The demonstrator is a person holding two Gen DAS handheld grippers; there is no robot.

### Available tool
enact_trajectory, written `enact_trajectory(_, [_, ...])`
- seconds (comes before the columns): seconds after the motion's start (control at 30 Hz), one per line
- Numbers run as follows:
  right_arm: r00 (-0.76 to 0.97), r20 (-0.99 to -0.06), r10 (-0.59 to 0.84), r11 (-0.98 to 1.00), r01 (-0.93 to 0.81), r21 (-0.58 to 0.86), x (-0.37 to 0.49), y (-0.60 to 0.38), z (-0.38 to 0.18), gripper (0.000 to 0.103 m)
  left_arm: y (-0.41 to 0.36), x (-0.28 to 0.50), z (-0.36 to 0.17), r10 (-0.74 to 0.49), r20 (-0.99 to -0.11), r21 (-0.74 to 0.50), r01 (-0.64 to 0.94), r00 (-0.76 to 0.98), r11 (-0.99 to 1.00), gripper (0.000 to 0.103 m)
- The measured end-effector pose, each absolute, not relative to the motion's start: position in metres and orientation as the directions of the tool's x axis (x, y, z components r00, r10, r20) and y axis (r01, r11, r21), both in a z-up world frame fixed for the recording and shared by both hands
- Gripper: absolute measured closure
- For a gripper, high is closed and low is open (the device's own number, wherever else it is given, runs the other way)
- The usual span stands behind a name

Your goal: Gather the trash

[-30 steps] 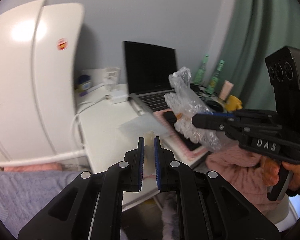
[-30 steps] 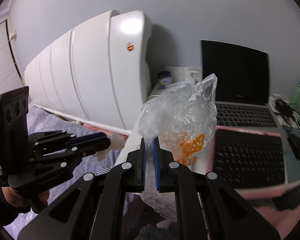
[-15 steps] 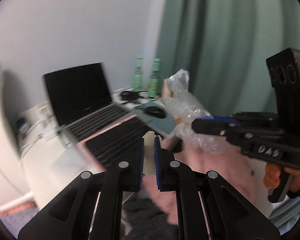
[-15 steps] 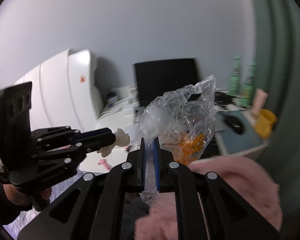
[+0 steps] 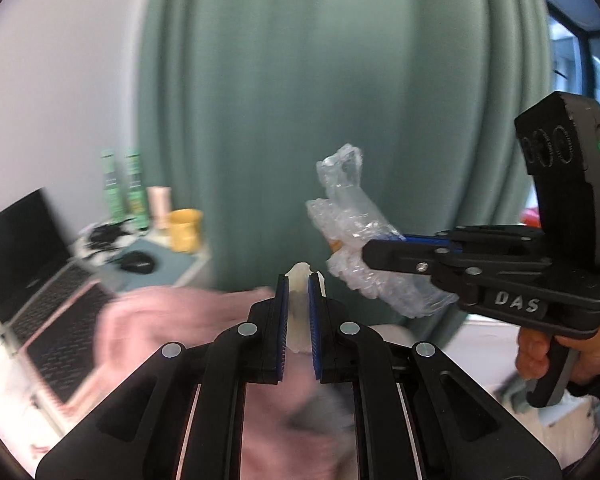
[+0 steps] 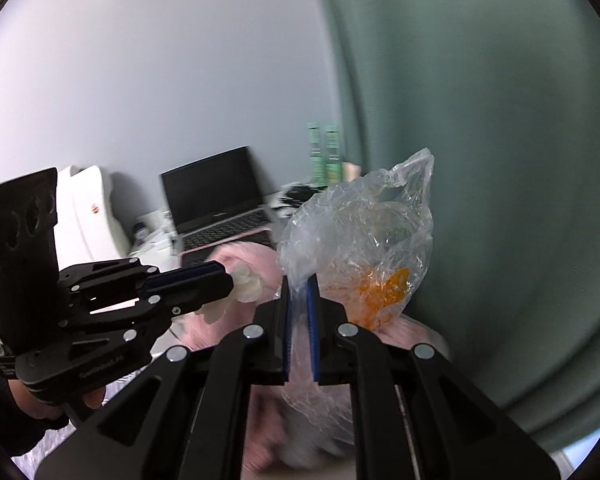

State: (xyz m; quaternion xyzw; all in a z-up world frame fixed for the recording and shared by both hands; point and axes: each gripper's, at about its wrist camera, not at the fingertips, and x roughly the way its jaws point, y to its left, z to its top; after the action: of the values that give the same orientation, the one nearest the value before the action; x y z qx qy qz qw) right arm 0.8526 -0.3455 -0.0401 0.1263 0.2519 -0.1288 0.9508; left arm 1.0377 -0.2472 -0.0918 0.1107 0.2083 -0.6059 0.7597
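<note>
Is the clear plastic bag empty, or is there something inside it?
Not empty. The clear plastic bag, clamped in the right hand-held gripper, shows orange residue inside.

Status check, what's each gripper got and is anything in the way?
Left gripper shut on a small whitish scrap. Right gripper shut on a clear plastic bag with orange residue. Green curtain ahead; no bin in view.

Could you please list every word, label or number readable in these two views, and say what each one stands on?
"DAS": white letters on the black body of the right gripper, seen from the left wrist.
Embossed lettering on the left gripper body: too blurred to read.
Labels on the two green bottles: blurred.
Red round sticker on the white appliance: unreadable.
</note>
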Motion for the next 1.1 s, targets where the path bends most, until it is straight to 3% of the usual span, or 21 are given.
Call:
enact_trajectory(0.27, [0.743,-0.54,-0.396,0.828,0.543,0.14,0.715,-0.406,-0.046,0.094,-0.347,0.911,-0.105,-0.88,-0.469,-0.116,0.993,-0.074,-0.022,0.095])
enact_trajectory(0.5, [0.58,-0.568,-0.584,0.625,0.768,0.141,0.593,-0.439,-0.058,0.094,-0.429,0.809,-0.107,-0.805,-0.489,-0.111,0.939,-0.337,-0.326,0.095])
enact_trajectory(0.77, [0.343,-0.609,-0.716,0.326,0.935,0.142,0.485,-0.443,-0.078,0.094,-0.497,0.704,-0.12,-0.624,-0.506,-0.131,0.768,-0.596,-0.627,0.095])
enact_trajectory(1.1, [0.031,-0.642,-0.766,-0.07,0.989,0.132,0.399,-0.421,-0.095,0.094,-0.53,0.602,-0.13,-0.34,-0.52,-0.138,0.47,-0.784,-0.872,0.095])
